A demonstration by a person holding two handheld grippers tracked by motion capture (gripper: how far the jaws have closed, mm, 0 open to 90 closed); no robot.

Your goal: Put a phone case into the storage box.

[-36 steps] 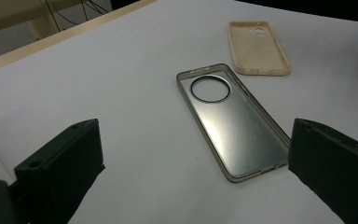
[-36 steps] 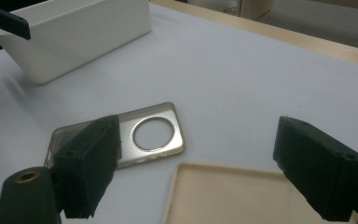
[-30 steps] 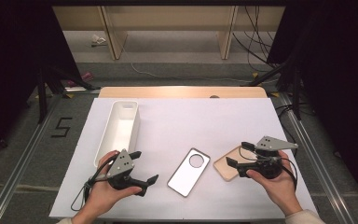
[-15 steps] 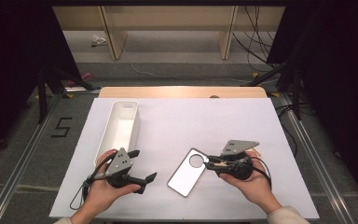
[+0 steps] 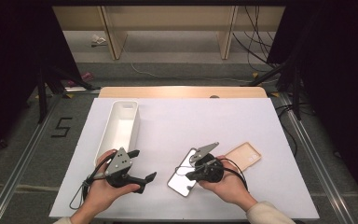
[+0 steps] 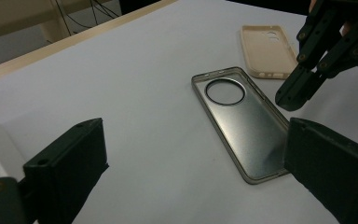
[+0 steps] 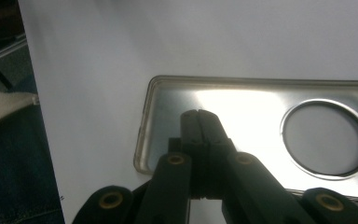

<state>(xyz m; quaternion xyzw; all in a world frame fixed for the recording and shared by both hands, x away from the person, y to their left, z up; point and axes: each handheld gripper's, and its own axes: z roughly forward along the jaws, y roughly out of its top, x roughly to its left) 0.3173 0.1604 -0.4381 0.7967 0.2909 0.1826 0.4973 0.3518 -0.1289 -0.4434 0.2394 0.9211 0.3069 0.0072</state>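
I have brought my right gripper across from the tan phone case to the silvery phone case, which lies face up near the front edge of the table, a little right of the middle. Its jaws have just been closing and now stand pressed together with nothing between them, the tip poised over the inside of the silvery case, near the end away from the round camera hole; whether it touches the floor of the case I cannot tell. The tan case lies just beside it to the right, bare now. My left gripper hovers with its jaws apart near the front left, beside the white tray. I judge the closed tip is meant to pin or push the silvery case, not lift it.
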